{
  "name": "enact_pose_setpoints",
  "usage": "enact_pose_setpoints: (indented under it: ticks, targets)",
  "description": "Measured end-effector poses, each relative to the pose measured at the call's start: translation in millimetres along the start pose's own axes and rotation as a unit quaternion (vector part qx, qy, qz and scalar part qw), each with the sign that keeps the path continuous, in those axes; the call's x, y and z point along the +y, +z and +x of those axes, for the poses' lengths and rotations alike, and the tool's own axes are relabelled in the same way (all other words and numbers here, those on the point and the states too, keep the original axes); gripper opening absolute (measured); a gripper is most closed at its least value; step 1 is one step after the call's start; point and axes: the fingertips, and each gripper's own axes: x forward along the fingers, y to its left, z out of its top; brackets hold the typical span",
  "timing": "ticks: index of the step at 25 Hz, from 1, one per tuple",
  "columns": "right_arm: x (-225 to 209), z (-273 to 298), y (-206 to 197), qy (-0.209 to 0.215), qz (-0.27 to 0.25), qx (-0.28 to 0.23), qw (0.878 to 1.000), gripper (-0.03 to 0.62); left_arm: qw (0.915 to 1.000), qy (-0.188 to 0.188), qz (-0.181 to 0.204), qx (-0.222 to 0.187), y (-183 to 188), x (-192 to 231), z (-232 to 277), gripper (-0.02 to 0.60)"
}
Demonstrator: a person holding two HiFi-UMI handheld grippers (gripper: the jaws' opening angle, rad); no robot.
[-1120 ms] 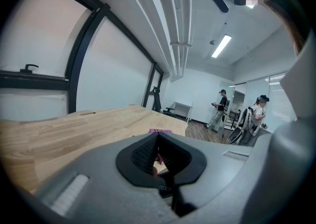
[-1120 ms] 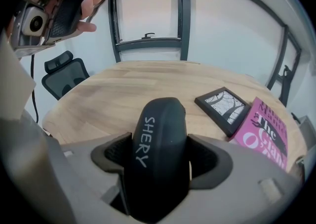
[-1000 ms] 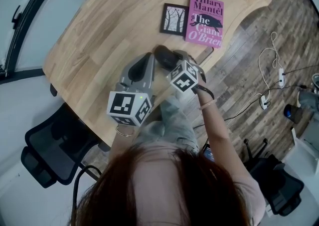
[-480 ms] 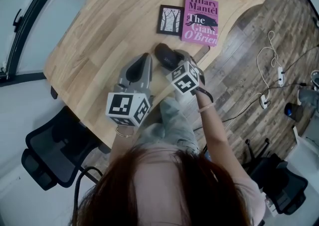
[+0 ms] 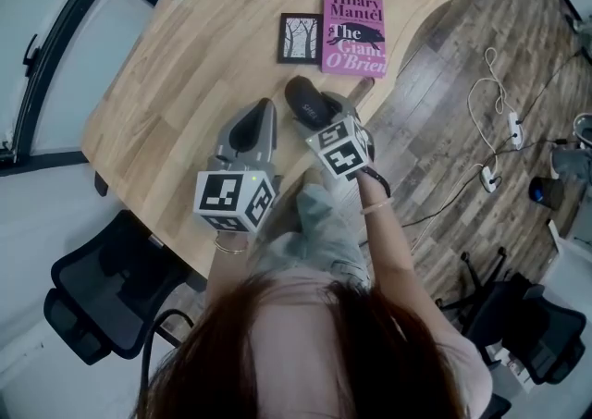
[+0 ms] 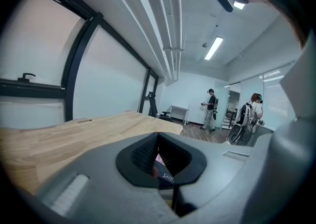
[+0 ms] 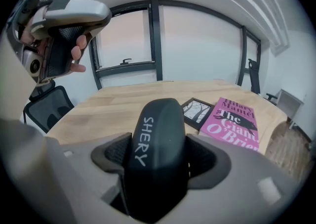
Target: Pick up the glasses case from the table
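The glasses case [image 5: 305, 101] is a dark oval hard case with "SHERY" in white on its side. My right gripper [image 5: 319, 117] is shut on it near the table's right edge. In the right gripper view the case [image 7: 157, 149] stands on edge between both jaws, above the wooden table [image 7: 123, 102]. My left gripper [image 5: 266, 107] hovers just left of the case with its tips together and nothing held. In the left gripper view those tips [image 6: 158, 134] meet, and a bit of the case [image 6: 163, 174] shows through the gap below them.
A pink book [image 5: 353, 33] and a small black framed picture [image 5: 301, 38] lie on the table [image 5: 185, 66] beyond the case. A black office chair [image 5: 102, 288] stands at the lower left. Cables and a power strip [image 5: 509, 126] lie on the wooden floor to the right.
The right gripper keeps its hold on the case. Both grippers stay close together; the head view has shifted, so the table and book sit a little further left in the picture.
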Motion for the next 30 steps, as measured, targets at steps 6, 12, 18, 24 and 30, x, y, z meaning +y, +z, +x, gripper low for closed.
enact_pose_setpoints:
  ticks: [6, 12, 18, 24, 30]
  targets:
    - [1.7, -20.4, 2.5, -0.016, 0.019, -0.025, 0.999, 0.344, 0.9999, -0.001, 0.004, -0.009, 6.4, -7.7, -13.5, 0.009]
    - [4.3, -44.8, 2.7, -0.028, 0.047, -0.048, 0.997, 0.344, 0.9998, -0.009, 0.009, -0.016, 10.3, -22.5, -31.8, 0.009]
    - [12.6, -68.2, 6.6, -0.045, 0.05, -0.069, 0.995, 0.345, 0.9994, -0.021, 0.016, -0.024, 14.5, -35.2, -49.6, 0.009]
    - [21.6, -95.6, 12.9, -0.063, 0.052, -0.095, 0.992, 0.344, 0.9985, -0.035, 0.027, -0.032, 19.5, -50.4, -66.8, 0.009]
    - [31.0, -123.8, 19.9, -0.083, 0.056, -0.12, 0.988, 0.345, 0.9973, -0.047, 0.036, -0.043, 26.5, -64.1, -85.9, 0.009]
